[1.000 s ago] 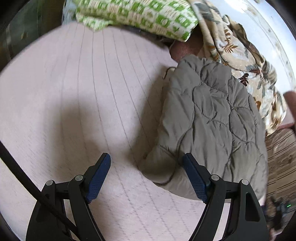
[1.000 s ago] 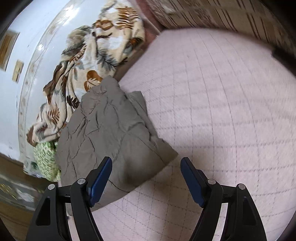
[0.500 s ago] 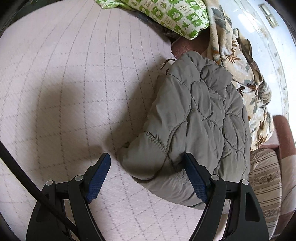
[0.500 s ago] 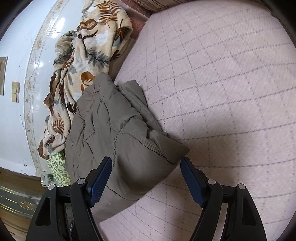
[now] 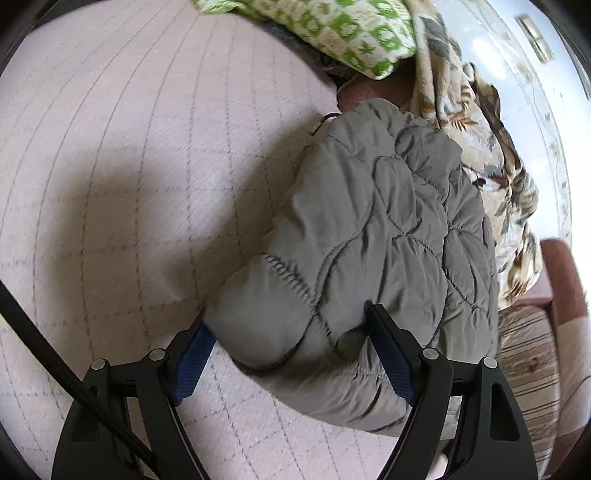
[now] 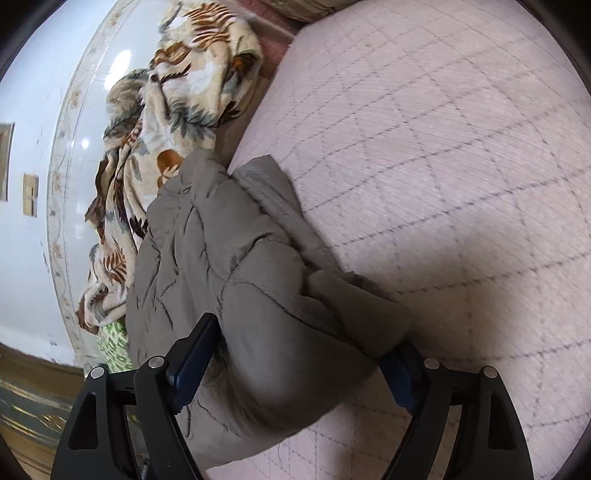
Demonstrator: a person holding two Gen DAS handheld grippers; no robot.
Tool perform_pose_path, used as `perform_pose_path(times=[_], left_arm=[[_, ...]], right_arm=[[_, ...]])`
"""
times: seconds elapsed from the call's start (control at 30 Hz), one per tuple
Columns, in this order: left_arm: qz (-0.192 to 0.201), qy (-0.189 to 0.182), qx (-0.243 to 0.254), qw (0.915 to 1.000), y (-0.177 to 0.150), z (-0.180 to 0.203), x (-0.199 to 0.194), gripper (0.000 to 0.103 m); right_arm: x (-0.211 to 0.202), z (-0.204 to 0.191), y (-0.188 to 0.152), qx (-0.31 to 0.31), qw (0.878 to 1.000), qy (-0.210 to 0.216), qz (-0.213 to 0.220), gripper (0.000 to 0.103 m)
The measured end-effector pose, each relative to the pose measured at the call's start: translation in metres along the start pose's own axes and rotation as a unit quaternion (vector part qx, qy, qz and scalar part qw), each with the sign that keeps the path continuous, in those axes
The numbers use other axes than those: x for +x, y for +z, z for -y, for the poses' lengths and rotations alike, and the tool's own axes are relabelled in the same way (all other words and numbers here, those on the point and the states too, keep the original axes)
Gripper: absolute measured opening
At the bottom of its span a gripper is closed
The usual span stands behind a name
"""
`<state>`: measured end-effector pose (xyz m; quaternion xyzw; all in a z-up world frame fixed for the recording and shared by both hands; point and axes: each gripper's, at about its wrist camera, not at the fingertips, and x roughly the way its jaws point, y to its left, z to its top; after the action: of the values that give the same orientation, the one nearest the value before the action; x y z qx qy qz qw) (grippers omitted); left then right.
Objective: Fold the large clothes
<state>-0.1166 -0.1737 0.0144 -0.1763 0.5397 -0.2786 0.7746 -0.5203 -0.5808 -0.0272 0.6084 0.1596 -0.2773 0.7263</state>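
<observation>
Left wrist view: a pale pink quilted bed cover (image 5: 129, 184) fills most of the scene, and a folded grey padded jacket (image 5: 388, 229) lies on it by the far edge, against a leaf-print blanket (image 5: 509, 192) and a green checked cloth (image 5: 351, 33). The left gripper (image 5: 284, 343) stands spread wide, its blue pads on either side of the jacket's near corner. Seen from the right wrist, the right gripper (image 6: 295, 354) likewise straddles another corner of the jacket (image 6: 240, 266), jaws apart, not clamped.

Bare mattress (image 6: 461, 166) beside jacket (image 6: 240, 280); blanket heap (image 6: 177, 122) (probably wall behind) blocks far side.
</observation>
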Motion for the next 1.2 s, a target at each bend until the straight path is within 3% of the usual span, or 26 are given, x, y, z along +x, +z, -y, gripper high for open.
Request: perform_pose_path(times=[0.13, 0.23, 0.3, 0.37, 0.4, 0.47, 0.53, 0.67, 0.97, 1.1, 1.2], left_arm=[[0.026, 0.041, 0.071, 0.9963, -0.002, 0.025, -0.003, 0.052], [0.049, 0.084, 0.13, 0.9868, -0.007, 0.045, -0.007, 0.042], [0.07, 0.129, 0.187, 0.9714, -0.013, 0.063, -0.006, 0.039], [0.102, 0.184, 0.257, 0.9431, -0.026, 0.084, -0.003, 0.037], [0.112, 0.2, 0.277, 0.933, -0.029, 0.089, -0.003, 0.037], [0.127, 0.215, 0.298, 0.9212, -0.032, 0.095, -0.003, 0.036], [0.132, 0.217, 0.302, 0.919, -0.029, 0.095, -0.006, 0.036], [0.153, 0.218, 0.311, 0.9126, -0.026, 0.099, -0.018, 0.036], [0.193, 0.197, 0.316, 0.9076, -0.036, 0.106, -0.068, 0.035], [0.209, 0.184, 0.319, 0.906, -0.048, 0.104, -0.102, 0.035], [0.221, 0.18, 0.319, 0.904, -0.062, 0.098, -0.126, 0.035]], right_arm=[[0.005, -0.012, 0.002, -0.046, 0.999, -0.02, -0.003, 0.056], [0.001, -0.042, -0.007, -0.144, 0.987, -0.076, 0.013, 0.045], [0.0, -0.062, -0.017, -0.215, 0.969, -0.121, 0.026, 0.04], [0.001, -0.083, -0.03, -0.29, 0.942, -0.166, 0.042, 0.039], [0.001, -0.089, -0.034, -0.314, 0.931, -0.181, 0.046, 0.038], [0.001, -0.099, -0.044, -0.357, 0.909, -0.206, 0.059, 0.037], [0.0, -0.105, -0.048, -0.379, 0.897, -0.215, 0.068, 0.036], [-0.006, -0.121, -0.064, -0.444, 0.857, -0.24, 0.099, 0.035], [-0.046, -0.151, -0.088, -0.494, 0.825, -0.227, 0.153, 0.034], [-0.072, -0.159, -0.102, -0.502, 0.82, -0.214, 0.171, 0.034], [-0.098, -0.159, -0.113, -0.502, 0.823, -0.197, 0.18, 0.034]])
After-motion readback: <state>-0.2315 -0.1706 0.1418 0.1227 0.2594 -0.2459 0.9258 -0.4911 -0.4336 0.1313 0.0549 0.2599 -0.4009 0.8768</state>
